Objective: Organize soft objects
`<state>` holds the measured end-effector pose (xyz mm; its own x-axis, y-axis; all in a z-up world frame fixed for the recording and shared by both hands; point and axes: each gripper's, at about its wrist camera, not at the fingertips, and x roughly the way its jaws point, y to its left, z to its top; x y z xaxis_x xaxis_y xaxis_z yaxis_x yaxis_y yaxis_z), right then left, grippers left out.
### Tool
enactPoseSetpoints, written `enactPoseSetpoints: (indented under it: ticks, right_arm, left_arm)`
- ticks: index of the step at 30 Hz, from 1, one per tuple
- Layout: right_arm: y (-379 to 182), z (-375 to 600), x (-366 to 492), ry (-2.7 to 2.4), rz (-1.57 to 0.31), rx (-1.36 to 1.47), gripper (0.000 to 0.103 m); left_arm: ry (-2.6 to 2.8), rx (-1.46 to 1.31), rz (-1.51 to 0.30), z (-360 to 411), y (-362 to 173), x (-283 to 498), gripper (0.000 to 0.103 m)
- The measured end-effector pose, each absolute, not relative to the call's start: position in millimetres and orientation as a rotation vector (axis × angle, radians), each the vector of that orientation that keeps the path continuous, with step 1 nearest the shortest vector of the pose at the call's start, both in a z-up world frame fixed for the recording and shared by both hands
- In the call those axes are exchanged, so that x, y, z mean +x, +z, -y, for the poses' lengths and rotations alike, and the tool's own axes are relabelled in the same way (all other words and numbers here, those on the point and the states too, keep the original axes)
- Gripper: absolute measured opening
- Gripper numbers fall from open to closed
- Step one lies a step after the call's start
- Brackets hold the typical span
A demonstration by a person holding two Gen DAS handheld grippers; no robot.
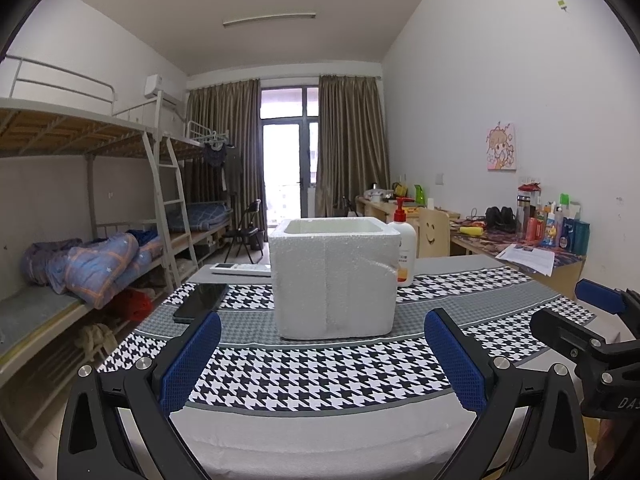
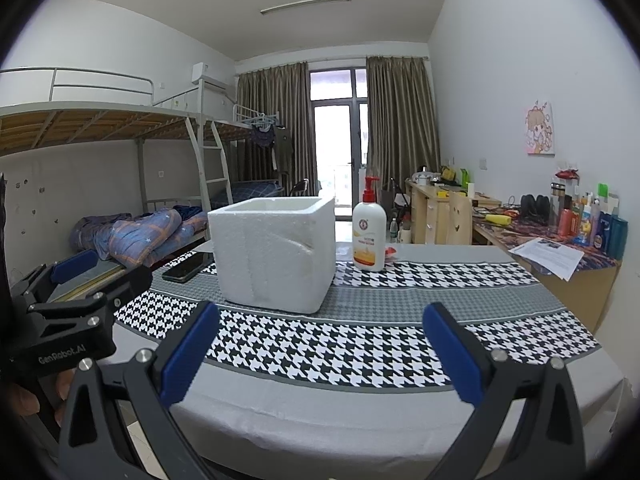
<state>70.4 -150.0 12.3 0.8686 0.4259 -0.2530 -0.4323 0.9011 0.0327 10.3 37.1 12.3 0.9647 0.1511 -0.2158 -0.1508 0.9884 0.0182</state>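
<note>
My right gripper (image 2: 320, 354) hung over the near table edge, blue pads (image 2: 188, 356) spread wide, nothing between them. White foam box (image 2: 274, 252) sat upright on the houndstooth tablecloth (image 2: 360, 344), top open, dent on its right face. Lotion pump bottle (image 2: 369, 236) stood just right of the box, apart from it. Black phone (image 2: 188, 267) lay flat left of the box. My left gripper (image 2: 80, 284) showed at the left edge; couldn't tell its jaw state.
</note>
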Motion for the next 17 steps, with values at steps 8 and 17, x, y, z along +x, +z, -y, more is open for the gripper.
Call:
enactPoseSetpoints:
  ticks: [8, 17]
  right_arm:
    - [12.5, 150.9, 70.8, 0.446, -0.259, -0.021, 0.103]
    - [12.2, 150.3, 70.6, 0.445, -0.259, -0.026, 0.103]
  left_arm:
    - [0.161, -0.008, -0.207, -36.7, 12.4, 9.1, 0.102]
    - [0.156, -0.009, -0.215, -38.0, 12.9, 8.6, 0.102]
